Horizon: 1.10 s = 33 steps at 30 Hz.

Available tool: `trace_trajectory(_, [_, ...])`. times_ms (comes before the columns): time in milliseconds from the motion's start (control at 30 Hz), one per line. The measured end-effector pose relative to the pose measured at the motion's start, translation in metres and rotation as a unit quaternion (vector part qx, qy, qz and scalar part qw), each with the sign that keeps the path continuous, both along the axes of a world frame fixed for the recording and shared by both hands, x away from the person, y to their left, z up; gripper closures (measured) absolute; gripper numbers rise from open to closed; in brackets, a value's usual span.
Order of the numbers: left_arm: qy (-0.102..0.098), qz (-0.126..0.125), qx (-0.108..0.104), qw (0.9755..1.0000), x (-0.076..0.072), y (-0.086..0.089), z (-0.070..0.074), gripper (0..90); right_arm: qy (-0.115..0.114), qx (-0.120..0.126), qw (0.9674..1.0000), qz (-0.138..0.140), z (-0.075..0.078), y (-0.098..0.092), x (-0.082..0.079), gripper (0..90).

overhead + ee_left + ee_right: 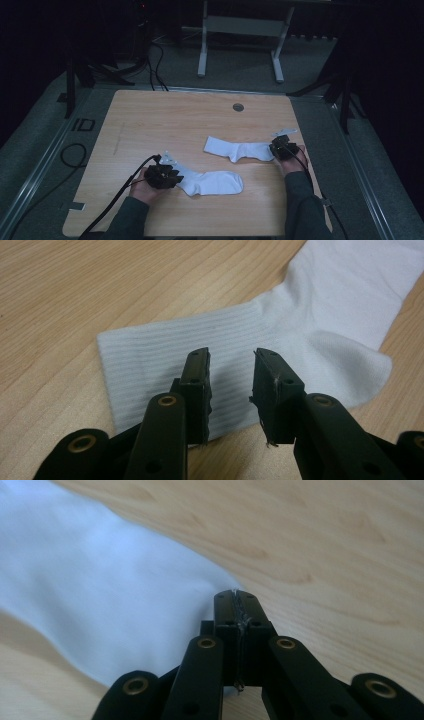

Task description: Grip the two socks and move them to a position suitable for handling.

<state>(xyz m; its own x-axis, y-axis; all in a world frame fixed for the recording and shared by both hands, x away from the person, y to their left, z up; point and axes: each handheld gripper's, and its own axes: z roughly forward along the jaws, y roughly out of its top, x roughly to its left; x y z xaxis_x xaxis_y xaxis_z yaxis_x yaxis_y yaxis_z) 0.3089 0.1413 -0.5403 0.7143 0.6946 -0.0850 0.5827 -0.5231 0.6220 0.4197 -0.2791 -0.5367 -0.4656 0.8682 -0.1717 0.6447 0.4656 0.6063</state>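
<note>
Two white socks are lying on the wooden table [150,115]. Nearer the person than the table's round grommet [238,107], the left gripper [163,176] is hovering with jaws spread over the ribbed cuff of the near sock [212,183], gripping nothing. Right of it, the right gripper [284,147] is pinching one end of the far sock [239,149], jaws pressed together on the fabric. Pairing appears underway; next, the left jaws need closing on that cuff.

- Near sock [212,182]: white, cuff finely ribbed.
- Far sock [235,149]: plain white.
- Counter [150,120]: pale wood grain.
- Left hand-held gripper [230,390] and right hand-held gripper [235,597]: black, brass-coloured rivets.
</note>
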Motion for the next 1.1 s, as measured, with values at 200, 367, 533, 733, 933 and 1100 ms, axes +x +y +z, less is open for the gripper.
trace_trajectory(200, [-0.001,0.001,0.0,1.0,0.0,0.0,0.0,68.1,-0.012,0.029,0.9987,0.04,0.015,0.018,-0.011,87.7])
trace_trajectory(367, [-0.002,0.003,-0.001,1.0,0.0,0.002,0.001,68.0,-0.007,0.044,0.9964,0.072,0.025,0.035,-0.014,81.4])
trace_trajectory(533, [-0.003,0.006,-0.001,1.0,0.001,0.004,0.001,67.9,-0.006,0.035,0.9938,0.105,0.029,0.057,-0.014,76.4])
trace_trajectory(733, [-0.003,0.009,0.002,0.9999,0.001,0.006,0.002,68.0,-0.001,0.03,0.9908,0.132,0.029,0.077,-0.011,72.3])
trace_trajectory(933, [-0.002,0.009,0.006,0.9999,0.002,0.005,0.0,68.7,-0.001,0.026,0.9888,0.147,0.031,0.092,-0.009,70.1])
trace_trajectory(1100, [0.001,0.007,0.023,0.9997,0.003,0.003,-0.005,77.6,-0.004,0.028,0.9875,0.155,0.035,0.1,-0.009,69.2])
